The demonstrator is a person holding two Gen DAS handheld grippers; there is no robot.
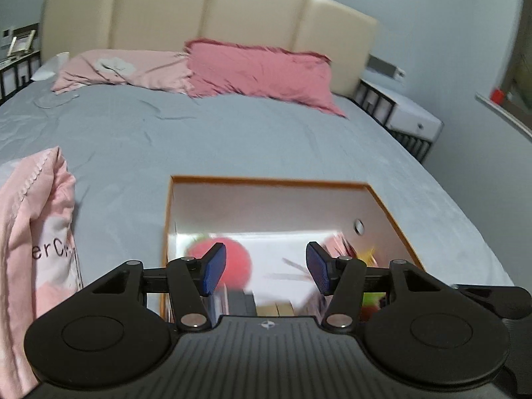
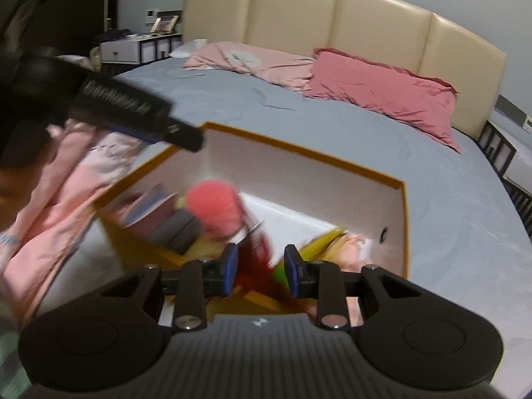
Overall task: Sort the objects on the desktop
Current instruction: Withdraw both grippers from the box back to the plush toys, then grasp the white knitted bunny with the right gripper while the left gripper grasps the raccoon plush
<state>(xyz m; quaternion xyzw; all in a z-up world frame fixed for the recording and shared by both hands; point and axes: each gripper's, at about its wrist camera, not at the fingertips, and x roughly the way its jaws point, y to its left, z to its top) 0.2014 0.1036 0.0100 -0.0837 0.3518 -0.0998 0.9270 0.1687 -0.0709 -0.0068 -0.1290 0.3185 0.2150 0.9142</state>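
Observation:
An open orange box (image 1: 272, 181) with white inner walls sits on the grey bed; it also shows in the right wrist view (image 2: 309, 154). A pink-red plush ball (image 1: 232, 259) lies inside it, seen too in the right wrist view (image 2: 212, 212). My left gripper (image 1: 266, 271) hovers over the box, open and empty. My right gripper (image 2: 260, 267) is over the box's near side, jaws apart, with a blurred red and green object (image 2: 262, 262) between or just below them. Books (image 2: 166, 219) stand at the box's left. The left gripper's body (image 2: 99, 99) crosses the upper left.
A folded pink blanket (image 1: 36, 232) lies left of the box, also in the right wrist view (image 2: 66, 193). Two pink pillows (image 1: 259, 69) rest against the beige headboard. White nightstands (image 1: 412, 116) flank the bed. Yellow and pink items (image 2: 335, 242) lie in the box's right side.

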